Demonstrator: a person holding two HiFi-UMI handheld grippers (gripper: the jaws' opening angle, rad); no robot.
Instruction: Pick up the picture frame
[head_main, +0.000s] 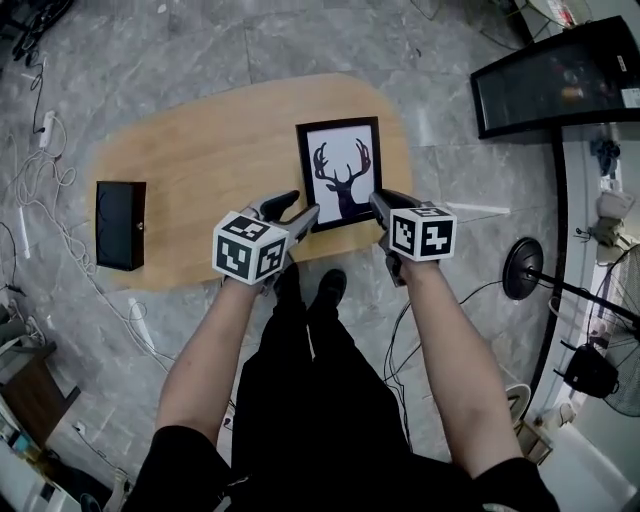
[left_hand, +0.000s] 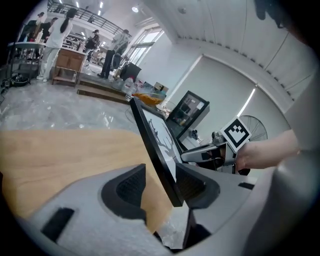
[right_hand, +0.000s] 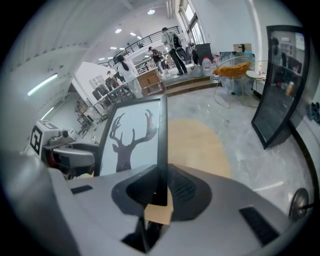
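Under you spreads a grey marbled floor (head_main: 200, 40), and on it stands the rounded wooden desk (head_main: 200, 150). A large black-framed panel (head_main: 560, 75) lies off to your upper right, well apart from the desk.

The picture frame (head_main: 340, 175), black-edged with a dark stag's head on white, sits between your two hands over the near right part of the desk. It is tilted with its face up towards you. In both gripper views its lower edge looks clear of the wood.

A flat black box (head_main: 121, 225) rests on the far left end of the desk, well apart from the frame.

Your right gripper (head_main: 382, 205) has its fingers (right_hand: 185, 190) clamped on the frame's right edge, one pad on each face.

Your left gripper (head_main: 298, 208) is at the frame's lower left corner with its fingers (left_hand: 131, 187) spread wide. The frame's edge runs between them, close against the inner finger. The outer finger stands clear of it, with a gap showing.
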